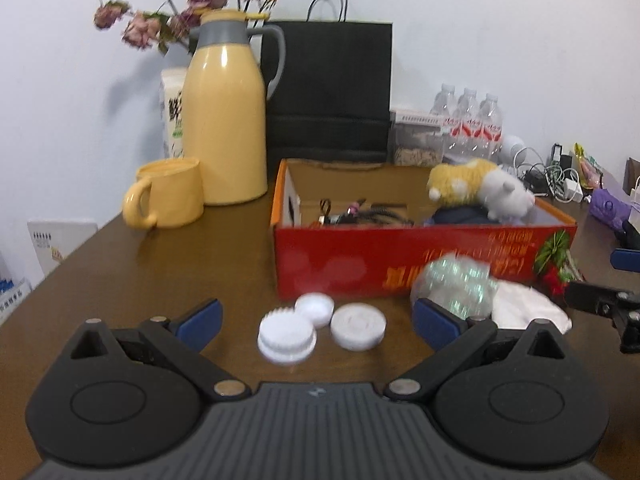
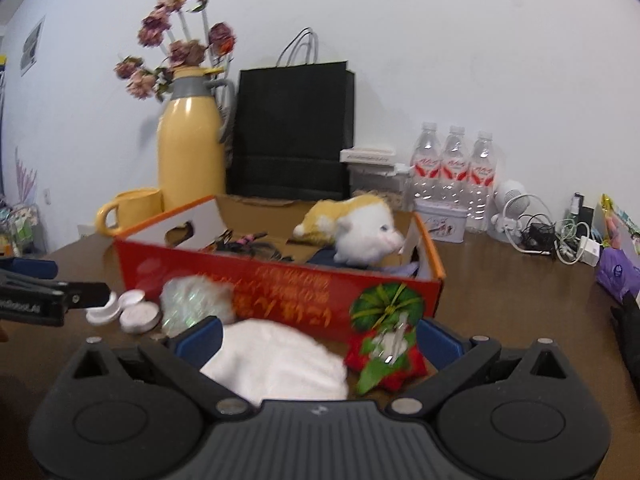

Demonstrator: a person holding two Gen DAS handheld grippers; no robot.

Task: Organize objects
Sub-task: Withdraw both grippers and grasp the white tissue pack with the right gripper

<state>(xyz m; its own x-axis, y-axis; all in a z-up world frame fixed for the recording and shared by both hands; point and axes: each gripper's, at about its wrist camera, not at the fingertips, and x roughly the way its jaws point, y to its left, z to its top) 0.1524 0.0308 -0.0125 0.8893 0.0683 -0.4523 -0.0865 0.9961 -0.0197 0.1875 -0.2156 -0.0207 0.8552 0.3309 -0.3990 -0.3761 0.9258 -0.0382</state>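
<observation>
Three white round brush heads [image 1: 320, 326] lie on the brown table [image 1: 160, 272] before the red box [image 1: 400, 260], between the left gripper's [image 1: 318, 320] spread fingers. Right gripper [image 2: 318, 336], also spread, straddles a white cloth [image 2: 276, 360], possibly touching it.

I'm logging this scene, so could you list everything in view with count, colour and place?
box: one, red, table centre
plush cat: one, yellow-white, in box
white discs: three, before box, left
shiny wrap: one, clear, before box
white cloth: one, before box
red-green ornament: one, by box's front right corner
thermos: one, yellow, back left
mug: one, yellow, beside thermos
dried flowers: bunch, purplish, behind thermos
paper bag: one, black, behind box
water bottles: three, clear, back right
cables: tangle, far right
table: brown
left tongs: open
right tongs: open
</observation>
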